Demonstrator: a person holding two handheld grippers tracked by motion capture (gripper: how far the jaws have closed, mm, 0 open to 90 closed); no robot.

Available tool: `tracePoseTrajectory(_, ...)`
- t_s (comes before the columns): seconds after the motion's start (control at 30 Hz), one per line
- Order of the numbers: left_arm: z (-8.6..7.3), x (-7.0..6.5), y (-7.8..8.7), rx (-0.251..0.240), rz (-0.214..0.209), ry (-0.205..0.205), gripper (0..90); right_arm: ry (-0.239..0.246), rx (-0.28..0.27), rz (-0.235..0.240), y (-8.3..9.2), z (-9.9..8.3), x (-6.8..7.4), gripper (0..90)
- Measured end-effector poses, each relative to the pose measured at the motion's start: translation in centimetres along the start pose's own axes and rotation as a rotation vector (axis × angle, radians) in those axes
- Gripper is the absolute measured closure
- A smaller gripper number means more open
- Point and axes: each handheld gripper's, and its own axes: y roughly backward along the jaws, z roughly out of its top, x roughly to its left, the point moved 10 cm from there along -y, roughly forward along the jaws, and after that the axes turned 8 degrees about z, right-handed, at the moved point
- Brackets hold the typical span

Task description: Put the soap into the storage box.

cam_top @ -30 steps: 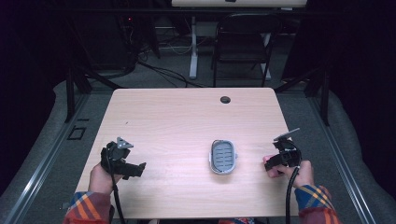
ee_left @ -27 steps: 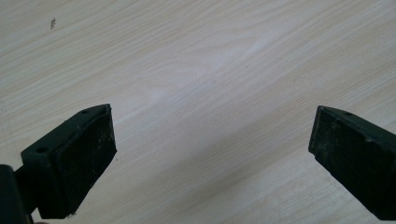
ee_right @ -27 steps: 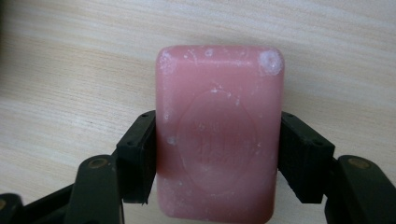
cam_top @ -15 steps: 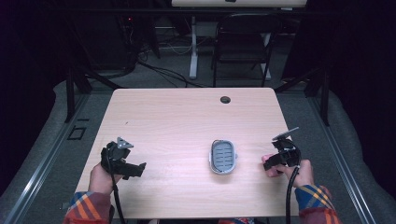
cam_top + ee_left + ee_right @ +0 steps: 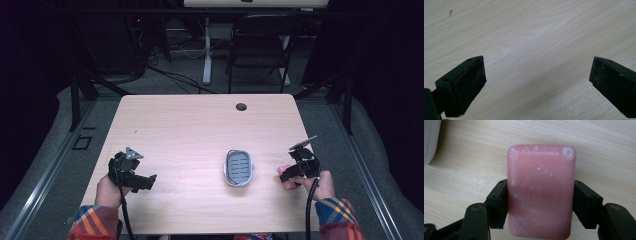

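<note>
Pink soap (image 5: 541, 192) lengthwise between claw pads

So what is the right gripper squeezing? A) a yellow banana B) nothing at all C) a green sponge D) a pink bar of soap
D: in the right gripper view, the right gripper has both black pads pressed against the sides of a pink bar of soap, above the wooden table.
</note>
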Motion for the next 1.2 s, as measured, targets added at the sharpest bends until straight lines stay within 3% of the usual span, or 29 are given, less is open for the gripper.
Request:
tracePoseTrajectory(0.1,0.0,0.0,0.0,0.0,0.0,-0.001,0.6,-0.008,-0.022,0.002,-0.1,0.2,0.2,36.5)
tracePoseTrajectory(0.2,0.0,0.0,0.0,0.0,0.0,-0.001,0.6,0.008,-0.001,0.003,0.2,0.2,0.3,36.5)
tracePoseTrajectory(0.7,-0.1,0.0,0.0,0.005,0.002,-0.007,0.6,0.055,-0.018,0.01,0.0,1.2,1.9,36.5)
tracePoseTrajectory(0.77,-0.1,0.0,-0.1,0.005,0.001,-0.008,0.6,0.068,0.005,0.011,0.2,1.1,1.9,36.5)
tracePoseTrajectory(1.2,-0.1,0.1,0.0,0.004,0.003,-0.002,0.6,0.095,0.02,-0.014,0.1,1.6,2.2,36.5)
